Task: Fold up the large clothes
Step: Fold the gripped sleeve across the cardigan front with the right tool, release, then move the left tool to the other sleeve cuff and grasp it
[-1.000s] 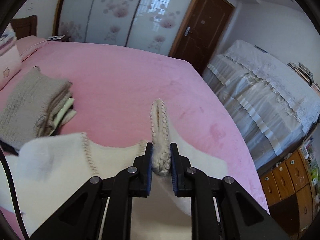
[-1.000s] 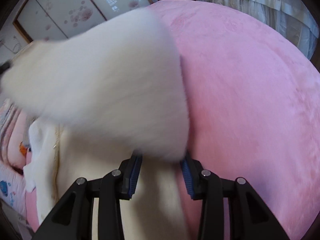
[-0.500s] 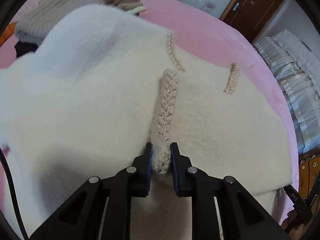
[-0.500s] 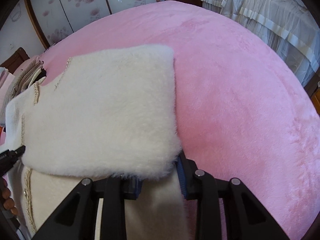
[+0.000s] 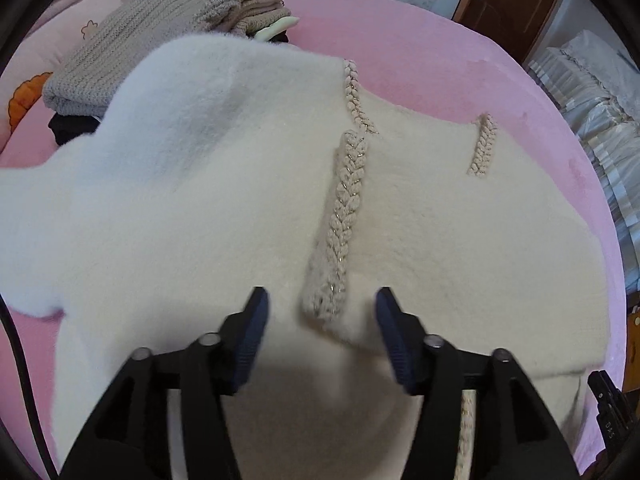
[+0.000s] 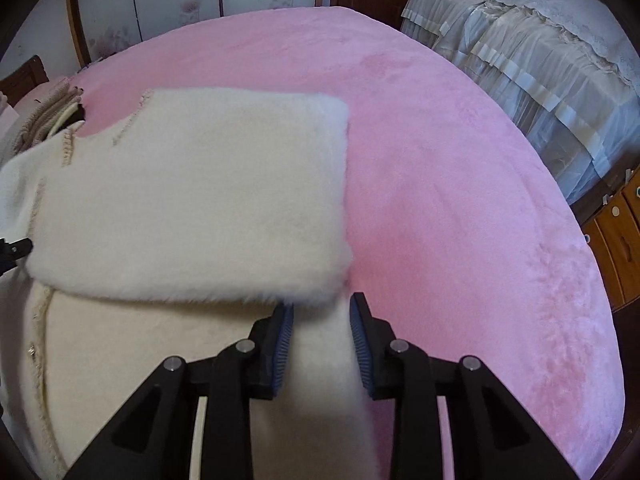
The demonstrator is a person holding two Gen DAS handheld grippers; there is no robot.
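Note:
A cream fuzzy cardigan (image 5: 200,200) with braided trim (image 5: 344,216) lies spread on the pink bed cover (image 5: 420,60). My left gripper (image 5: 322,308) hovers low over it, its jaws opening; the end of the trimmed front edge lies loose between the pads, touching neither. In the right wrist view a folded-over panel of the cardigan (image 6: 192,200) rests flat on the lower layer. My right gripper (image 6: 322,320) sits at that panel's near right corner with white fabric filling the gap between its blue pads, the jaws easing open slightly.
A stack of folded beige knitwear (image 5: 160,36) sits at the far left of the bed, by a pink pillow (image 5: 60,40). Bare pink cover (image 6: 460,200) stretches to the right. Beyond it stand a lace-covered bed (image 6: 520,48), wooden drawers (image 6: 616,232) and a brown door (image 5: 508,4).
The left gripper carried the trimmed edge down onto the garment, then spread its jaws and let go. The right gripper's panel swung over and now lies flat.

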